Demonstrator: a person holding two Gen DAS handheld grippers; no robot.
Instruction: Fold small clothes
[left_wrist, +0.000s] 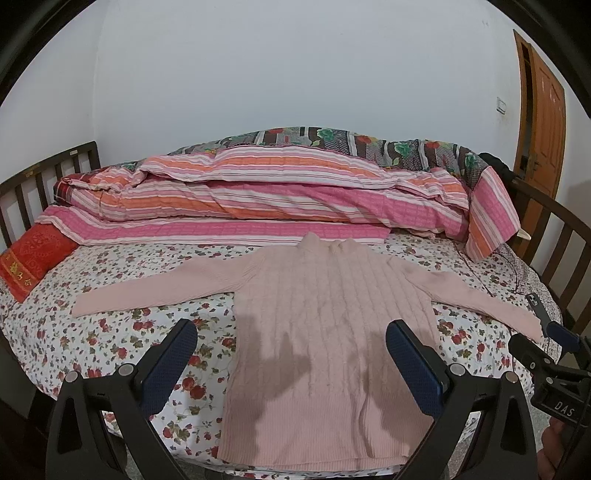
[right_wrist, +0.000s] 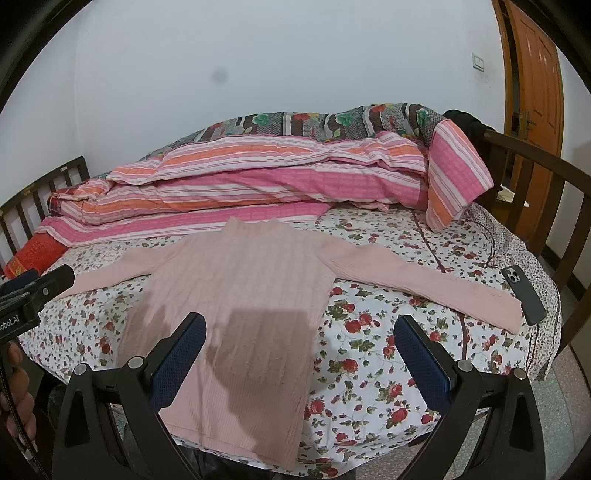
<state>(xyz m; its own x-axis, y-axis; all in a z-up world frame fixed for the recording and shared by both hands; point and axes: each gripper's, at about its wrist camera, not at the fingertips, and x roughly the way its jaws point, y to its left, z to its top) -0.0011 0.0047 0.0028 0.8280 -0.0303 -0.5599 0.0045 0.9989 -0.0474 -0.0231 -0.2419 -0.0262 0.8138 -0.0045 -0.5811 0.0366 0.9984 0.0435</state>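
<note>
Lying flat below both empty, wide-open grippers, left gripper (left_wrist: 291, 341), right gripper (right_wrist: 300, 334), pink sweater (left_wrist: 325, 317)

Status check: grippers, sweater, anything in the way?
Left gripper open, right gripper open, both above the bed, empty. Pink sweater flat, sleeves spread, unfolded. Phone lies at the right sleeve's cuff, possibly touching.

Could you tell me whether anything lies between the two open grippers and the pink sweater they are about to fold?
Nothing visible does. The pink sweater lies spread flat on the floral sheet, with the left gripper and right gripper open above its lower half. A phone lies beside the right cuff.
</note>
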